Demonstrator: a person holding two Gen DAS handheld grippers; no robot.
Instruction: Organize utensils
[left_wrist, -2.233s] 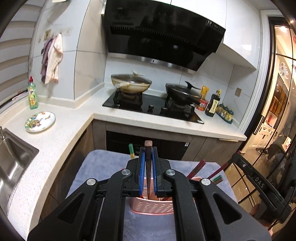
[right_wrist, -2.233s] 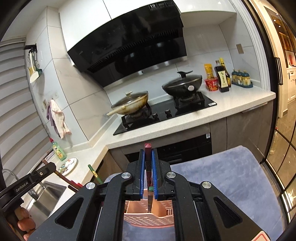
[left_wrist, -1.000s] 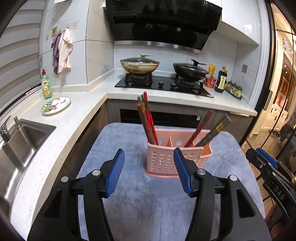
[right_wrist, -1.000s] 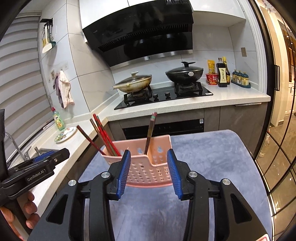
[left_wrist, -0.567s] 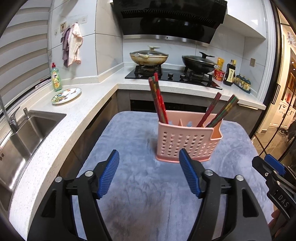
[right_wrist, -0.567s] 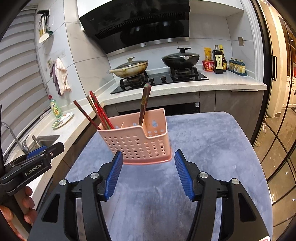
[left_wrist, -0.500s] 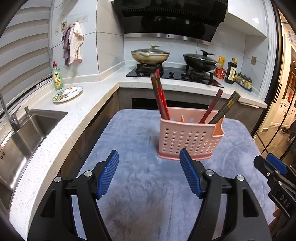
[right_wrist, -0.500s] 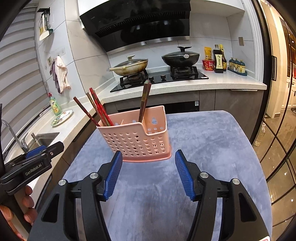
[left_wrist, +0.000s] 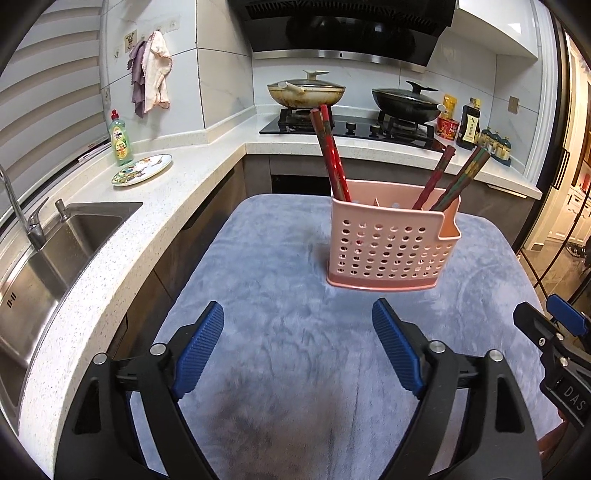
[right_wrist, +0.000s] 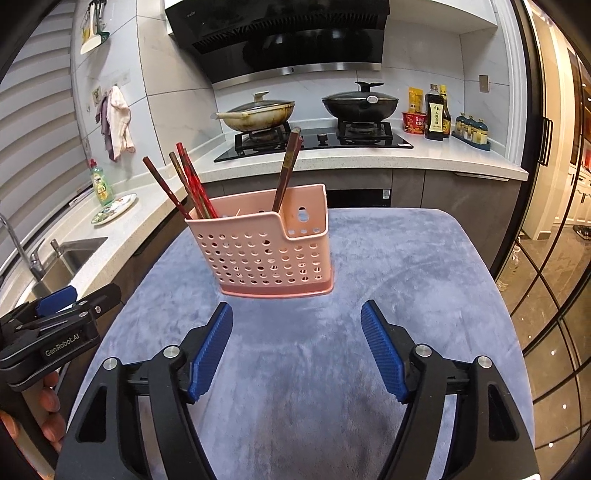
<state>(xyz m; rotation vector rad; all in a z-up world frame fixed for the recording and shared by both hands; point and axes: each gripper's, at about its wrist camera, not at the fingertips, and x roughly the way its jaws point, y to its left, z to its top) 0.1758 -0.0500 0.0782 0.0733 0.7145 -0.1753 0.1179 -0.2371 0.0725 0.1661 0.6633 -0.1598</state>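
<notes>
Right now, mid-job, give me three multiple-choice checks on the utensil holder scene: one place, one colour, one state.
1. Where does the pink perforated plastic utensil holder stand?
A. in the sink
B. on the grey-blue plush mat
C. on the hob

2. What colour are the gripper pads?
A. blue
B. green
C. white

3. How are the left gripper and right gripper?
A. both shut
B. one holds chopsticks
C. both open, empty

Key: B, its base sits on the mat; A, ribbed blue pads show; C, wide gaps, the red-brown chopsticks stand in the holder.

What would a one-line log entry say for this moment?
left gripper: open, empty | right gripper: open, empty | chopsticks: in pink holder | holder: upright on grey mat
</notes>
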